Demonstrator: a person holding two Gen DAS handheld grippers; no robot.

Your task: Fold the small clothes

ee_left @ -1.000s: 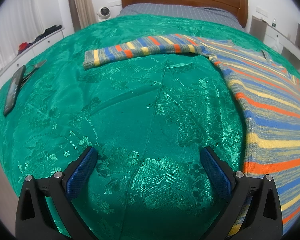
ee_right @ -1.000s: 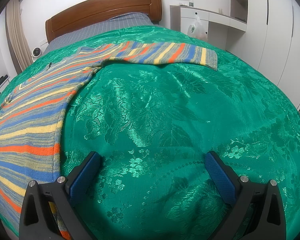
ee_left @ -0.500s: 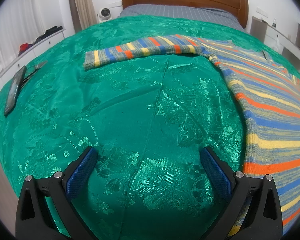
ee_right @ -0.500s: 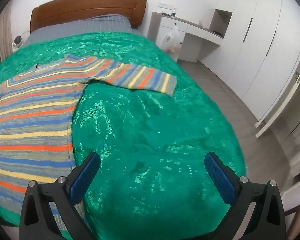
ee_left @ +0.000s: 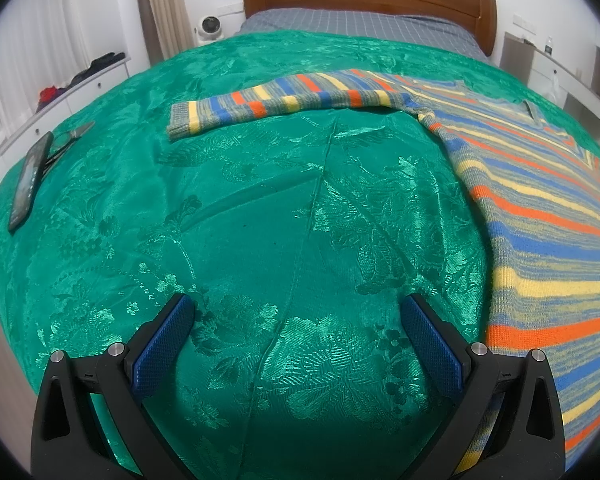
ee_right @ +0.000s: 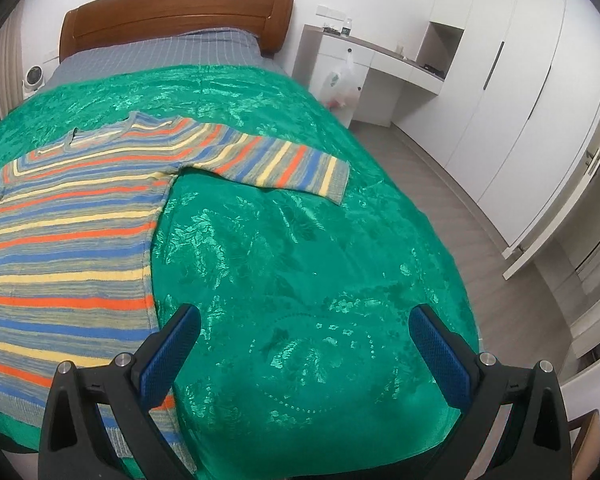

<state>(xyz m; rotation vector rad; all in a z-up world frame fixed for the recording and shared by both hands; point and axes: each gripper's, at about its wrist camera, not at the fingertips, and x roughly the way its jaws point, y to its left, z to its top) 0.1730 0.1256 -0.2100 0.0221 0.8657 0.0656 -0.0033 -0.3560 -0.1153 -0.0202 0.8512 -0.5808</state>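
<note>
**A:** Item one, the garment. Where are you seeing it?

**B:** You are looking at one striped sweater [ee_left: 540,216], lying flat and face up on the green bedspread [ee_left: 260,220], hem toward you, neckline [ee_right: 100,136] toward the headboard [ee_right: 172,8]. Both sleeves are spread outward: the left sleeve [ee_left: 284,102] is reaching across the cover in the left wrist view, the right sleeve [ee_right: 276,164] is ending near the bed's edge in the right wrist view.

**A:** Item two, the tongs?

**B:** You are holding the left tongs [ee_left: 296,344] released, jaws wide apart, gripping nothing, hovering above bare bedspread just beside the sweater's side seam. The right tongs [ee_right: 304,352] are likewise released and empty, its inner finger overlapping the sweater's other edge in view.

**A:** Step in hand?

**B:** By my reading, you are standing at the start: nothing is folded yet, and you are sizing up the first fold.

**A:** Next move?

**B:** Likely you are needing a cuff [ee_left: 180,120] or a shoulder pinched, then the sleeve carried inward over the body. The knit is soft, so take a full bite of fabric.

**A:** Sundries?

**B:** A dark phone [ee_left: 28,180] lying far left on the cover, well apart from the sweater.
</note>
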